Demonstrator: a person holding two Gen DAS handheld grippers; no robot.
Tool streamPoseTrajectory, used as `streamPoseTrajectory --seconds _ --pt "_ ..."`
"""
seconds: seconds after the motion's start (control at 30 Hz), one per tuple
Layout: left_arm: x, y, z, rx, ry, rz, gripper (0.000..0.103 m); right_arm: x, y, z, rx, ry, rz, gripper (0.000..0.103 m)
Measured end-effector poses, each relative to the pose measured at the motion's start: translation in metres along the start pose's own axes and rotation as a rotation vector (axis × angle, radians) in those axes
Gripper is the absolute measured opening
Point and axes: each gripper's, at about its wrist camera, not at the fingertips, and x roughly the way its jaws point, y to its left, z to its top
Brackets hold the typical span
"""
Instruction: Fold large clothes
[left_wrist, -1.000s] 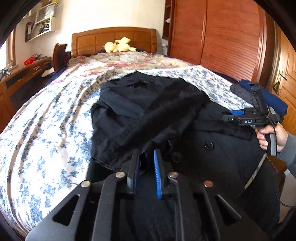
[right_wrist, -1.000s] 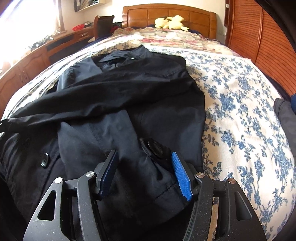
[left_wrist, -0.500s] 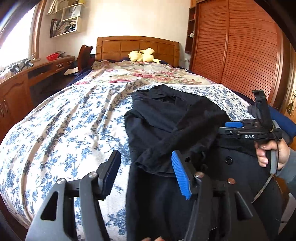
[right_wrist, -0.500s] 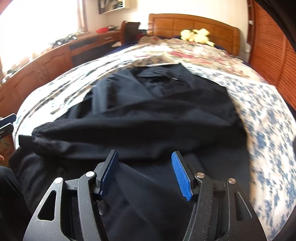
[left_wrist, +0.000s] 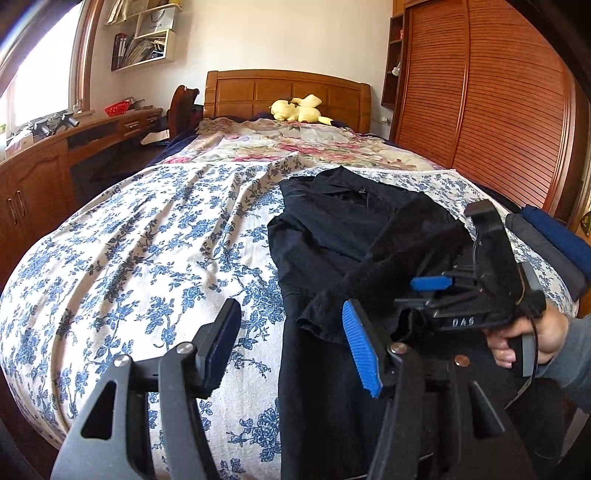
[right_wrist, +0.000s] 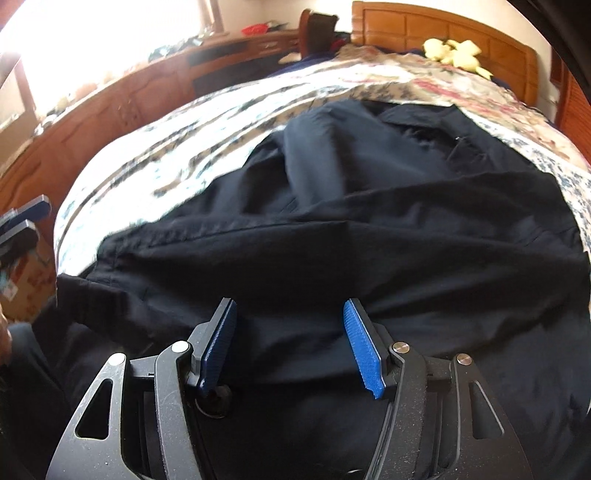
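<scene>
Left gripper (left_wrist: 291, 343) is sitting with its jaws standing apart and nothing between the pads; the left finger is hanging over the blue-flowered bedspread (left_wrist: 147, 258), the right finger over the edge of the black coat (left_wrist: 332, 236).

The coat is lying on the bed ahead and to the right of the left gripper, collar at the far end toward the wooden headboard (left_wrist: 288, 92), one sleeve folded across the body with its cuff just ahead of the right blue pad (left_wrist: 360, 350). The coat's lower part is running down under the gripper and off the near edge of the bed.

Right gripper (left_wrist: 428, 284), seen from the left wrist view, is being held in a hand (left_wrist: 532, 336) to the right, pointing left across the coat. From that view I cannot tell how wide it is. In its own view the right gripper (right_wrist: 291, 343) is showing jaws parted, pads clear, with coat fabric lying below and ahead of them but not pinched. A dark button (right_wrist: 214, 400) is showing just below its left pad.

Folded dark clothes (left_wrist: 554, 243) are stacked to the far right, beyond the hand. A yellow plush toy (left_wrist: 299, 109) is lying far ahead by the headboard.
</scene>
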Motion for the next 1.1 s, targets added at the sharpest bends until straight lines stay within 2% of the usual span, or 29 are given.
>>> streamPoseTrajectory --seconds 0.17,0.27,0.4,0.5,0.57,0.77,0.9,1.1 --pt "0.003 0.000 0.001 -0.003 0.010 0.012 0.056 0.000 -0.003 -0.004 0.004 0.004 0.016 0.062" --pt "0.007 0.000 0.000 0.001 0.024 0.021 0.056 -0.016 -0.007 -0.009 0.002 -0.013 0.001 0.061" --pt "0.010 0.002 0.000 -0.004 0.030 0.025 0.056 -0.052 -0.017 -0.027 0.006 -0.051 -0.021 0.061" --pt "0.012 0.000 0.000 0.000 0.033 0.024 0.056 -0.086 -0.040 -0.052 0.043 -0.065 -0.040 0.061" --pt "0.014 -0.001 0.000 0.006 0.042 0.024 0.056 -0.104 -0.056 -0.067 0.073 -0.065 -0.062 0.061" --pt "0.017 -0.007 -0.001 0.016 0.059 0.007 0.056 -0.164 -0.118 -0.116 0.171 -0.074 -0.223 0.061" --pt "0.012 -0.013 0.002 0.044 0.065 0.005 0.056 -0.185 -0.151 -0.143 0.245 -0.066 -0.292 0.061" --pt "-0.006 -0.011 0.007 0.059 0.046 0.012 0.056 -0.194 -0.172 -0.171 0.306 -0.035 -0.311 0.061"
